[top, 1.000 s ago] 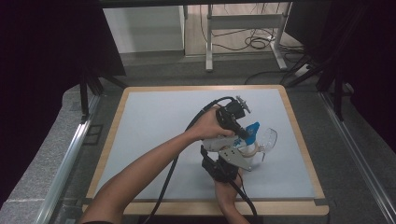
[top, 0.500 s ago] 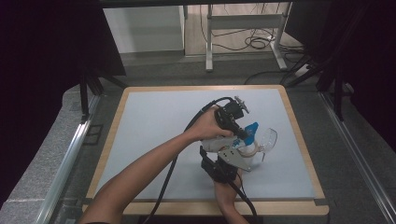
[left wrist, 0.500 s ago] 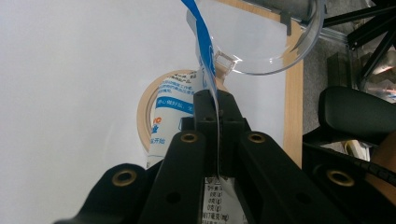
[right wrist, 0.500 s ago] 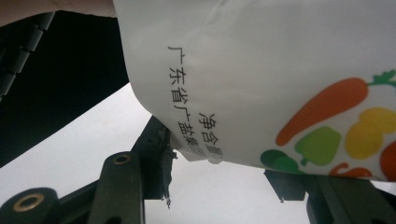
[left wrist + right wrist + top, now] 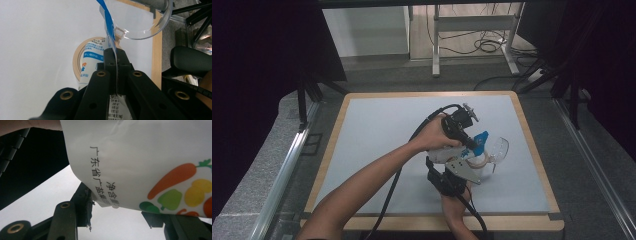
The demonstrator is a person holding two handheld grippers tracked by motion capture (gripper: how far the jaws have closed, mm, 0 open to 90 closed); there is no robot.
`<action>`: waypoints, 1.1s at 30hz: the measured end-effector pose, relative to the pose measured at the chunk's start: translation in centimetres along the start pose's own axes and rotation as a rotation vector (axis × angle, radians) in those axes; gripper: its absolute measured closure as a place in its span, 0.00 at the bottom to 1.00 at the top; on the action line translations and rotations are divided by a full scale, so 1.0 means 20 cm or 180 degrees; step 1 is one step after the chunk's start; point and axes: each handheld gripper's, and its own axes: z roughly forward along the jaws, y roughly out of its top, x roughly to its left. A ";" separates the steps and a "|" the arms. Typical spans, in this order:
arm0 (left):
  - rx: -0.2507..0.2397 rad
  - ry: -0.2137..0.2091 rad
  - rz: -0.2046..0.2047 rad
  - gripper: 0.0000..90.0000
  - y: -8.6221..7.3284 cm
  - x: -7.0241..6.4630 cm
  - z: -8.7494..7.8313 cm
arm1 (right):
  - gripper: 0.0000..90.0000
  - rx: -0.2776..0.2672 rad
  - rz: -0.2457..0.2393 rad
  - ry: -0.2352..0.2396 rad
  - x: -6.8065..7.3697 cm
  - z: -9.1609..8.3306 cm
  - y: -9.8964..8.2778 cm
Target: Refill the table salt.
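Note:
A white pouch (image 5: 140,162) with black print, a vegetable picture and a blue top strip (image 5: 481,139) is held up over the blue-grey mat (image 5: 377,140). My left gripper (image 5: 116,56) is shut on the pouch's thin blue-and-white top edge (image 5: 110,37); in the high view this left gripper (image 5: 473,145) comes in from the left. My right gripper (image 5: 117,212) grips the pouch's lower end from below, one jaw on each side, and appears in the high view (image 5: 462,172) near the front edge. A clear plastic cup (image 5: 140,22) lies just beyond the pouch's top.
A beige tape roll (image 5: 78,58) lies flat on the mat under the pouch. The wooden board rim (image 5: 532,150) runs close on the right. Cables trail from both grippers toward the front. Metal rails (image 5: 287,165) flank the table.

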 end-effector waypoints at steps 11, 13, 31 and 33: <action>-0.0004 -0.0008 0.0017 1.00 0.00 0.00 0.00 | 0.55 -0.0016 0.0015 -0.0006 0.00 -0.01 0.01; -0.0007 -0.0008 0.0009 1.00 0.00 0.00 0.00 | 0.54 -0.0019 0.0015 -0.0007 0.00 -0.01 0.01; 0.0014 -0.0005 0.0015 1.00 0.01 0.00 0.00 | 0.55 -0.0063 0.0045 0.0007 -0.01 -0.02 0.02; 0.0004 -0.0008 0.0008 1.00 0.01 0.00 0.00 | 0.55 -0.0077 0.0033 0.0013 -0.01 -0.02 0.03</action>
